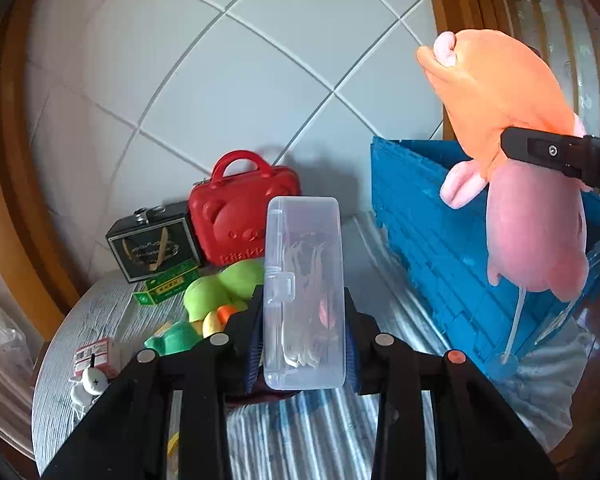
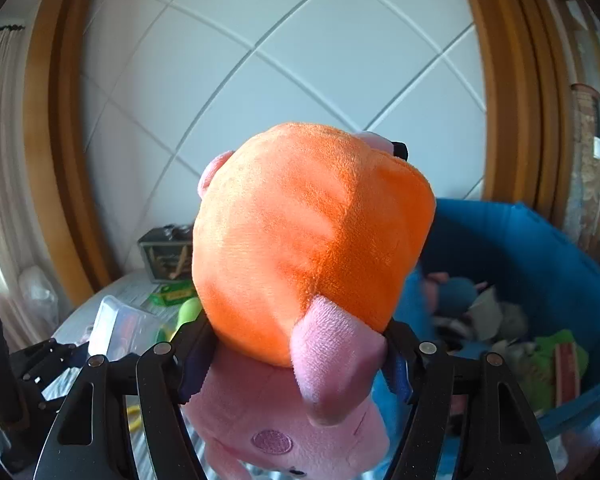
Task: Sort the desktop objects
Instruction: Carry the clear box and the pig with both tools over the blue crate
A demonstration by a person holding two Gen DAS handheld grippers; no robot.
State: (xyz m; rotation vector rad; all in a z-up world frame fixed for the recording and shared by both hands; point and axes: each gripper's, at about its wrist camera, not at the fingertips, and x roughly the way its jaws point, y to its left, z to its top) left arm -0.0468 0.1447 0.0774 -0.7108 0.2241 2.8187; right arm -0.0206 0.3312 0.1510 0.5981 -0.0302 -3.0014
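My left gripper [image 1: 305, 344] is shut on a clear plastic box [image 1: 304, 292] with small white items inside, held upright above the table; the box also shows in the right wrist view [image 2: 120, 326]. My right gripper [image 2: 296, 360] is shut on an orange and pink plush toy [image 2: 312, 240], held in the air beside the blue bin [image 2: 540, 248]. In the left wrist view the plush [image 1: 512, 160] hangs over the blue bin's [image 1: 440, 240] near wall, with a right finger [image 1: 552, 152] across it.
On the striped tablecloth [image 1: 372, 240] lie a red bear case [image 1: 240, 216], a dark gift box [image 1: 154, 246], a green carton [image 1: 164, 290], green and yellow plush pieces [image 1: 216, 296] and small trinkets [image 1: 94, 368]. The bin holds several soft toys [image 2: 500, 320]. A tiled wall stands behind.
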